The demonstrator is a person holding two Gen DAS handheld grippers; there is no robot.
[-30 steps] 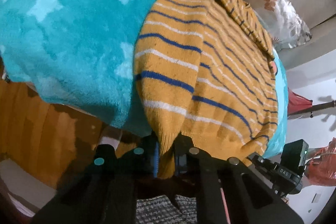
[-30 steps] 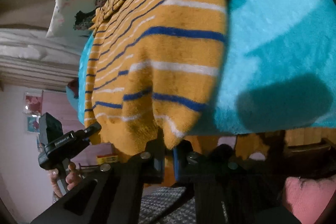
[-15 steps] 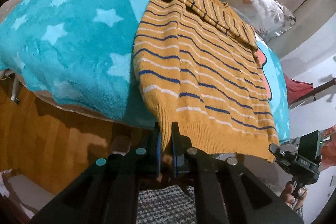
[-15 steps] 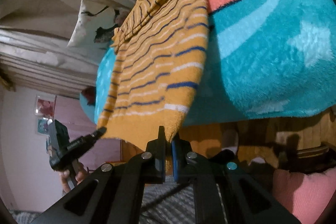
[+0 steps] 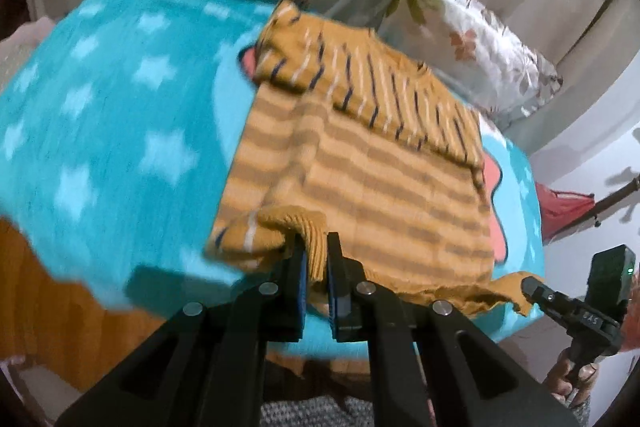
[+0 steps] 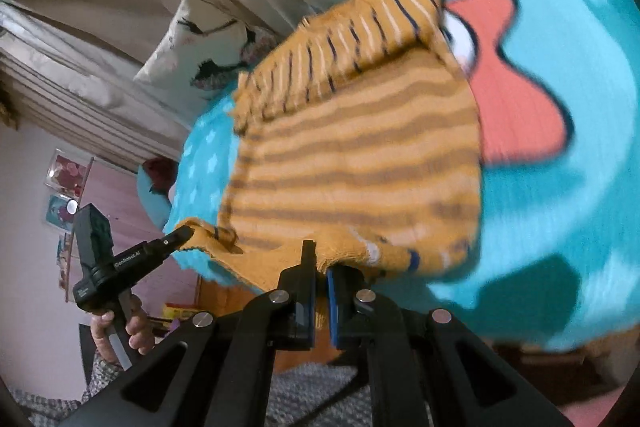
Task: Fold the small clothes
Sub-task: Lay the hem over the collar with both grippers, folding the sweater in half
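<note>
Mustard-striped sweater [image 5: 360,163] is being gripped at both hem corners — left claw [image 5: 316,267] and right claw [image 6: 320,275] clenched — its length running toward the frame's top, over the teal blanket [image 5: 112,131].

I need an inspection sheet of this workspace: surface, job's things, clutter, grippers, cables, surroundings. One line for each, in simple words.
Surface: turquoise blanket with pale stars and a red shape, spread on a bed.
Job's things: one mustard striped sweater on the blanket, sleeve folded across its top, bottom hem lifted off the blanket.
Clutter: nothing seen on the blanket.
Grippers: left gripper shut on one hem corner; right gripper shut on the other corner.
Cables: nothing seen.
Surroundings: flowered pillow against the headboard, pink wall with pictures, wooden bed side.
</note>
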